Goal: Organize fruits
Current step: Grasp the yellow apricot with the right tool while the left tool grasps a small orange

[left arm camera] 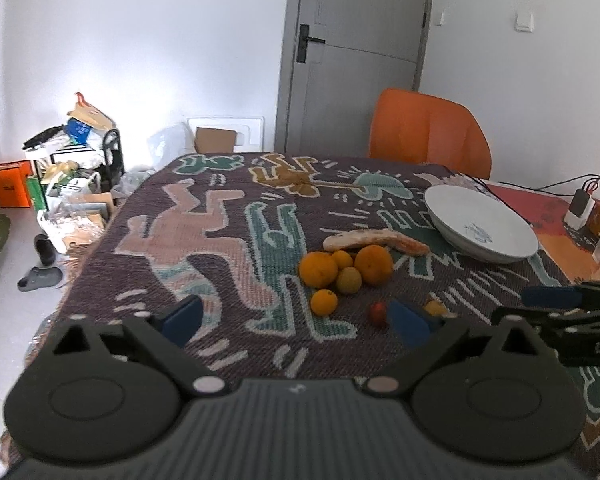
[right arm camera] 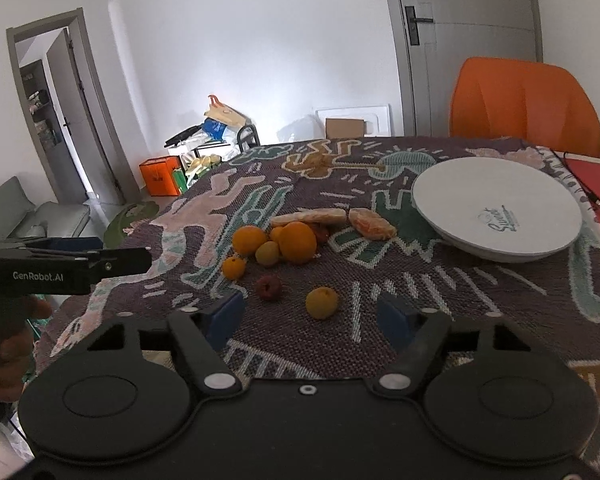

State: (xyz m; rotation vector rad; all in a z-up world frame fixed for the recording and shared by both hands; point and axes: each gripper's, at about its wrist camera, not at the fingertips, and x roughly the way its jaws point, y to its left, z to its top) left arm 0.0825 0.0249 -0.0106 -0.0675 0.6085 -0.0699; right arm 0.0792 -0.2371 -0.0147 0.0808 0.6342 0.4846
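Observation:
A pile of fruit lies mid-table on the patterned cloth: two big oranges (left arm camera: pixel 318 269) (right arm camera: pixel 298 242), smaller orange and yellow fruits (left arm camera: pixel 324 302) (right arm camera: pixel 267 253), a small red fruit (left arm camera: pixel 377 312) (right arm camera: pixel 268 287) and a lone yellow fruit (right arm camera: pixel 321 302) (left arm camera: pixel 435 307). Two pale flat pieces (left arm camera: pixel 374 239) (right arm camera: pixel 372 223) lie behind the pile. A white plate (left arm camera: pixel 480 224) (right arm camera: pixel 496 206) stands to the right. My left gripper (left arm camera: pixel 296 320) is open and empty, short of the pile. My right gripper (right arm camera: pixel 310 320) is open and empty, just before the yellow fruit.
An orange chair (left arm camera: pixel 428 132) (right arm camera: pixel 524 104) stands behind the table. A red mat with cables and a charger (left arm camera: pixel 578 208) lies at the far right. The table's left edge drops to a cluttered floor (left arm camera: pixel 68 184). Each gripper shows in the other's view (left arm camera: pixel 572 312) (right arm camera: pixel 60 268).

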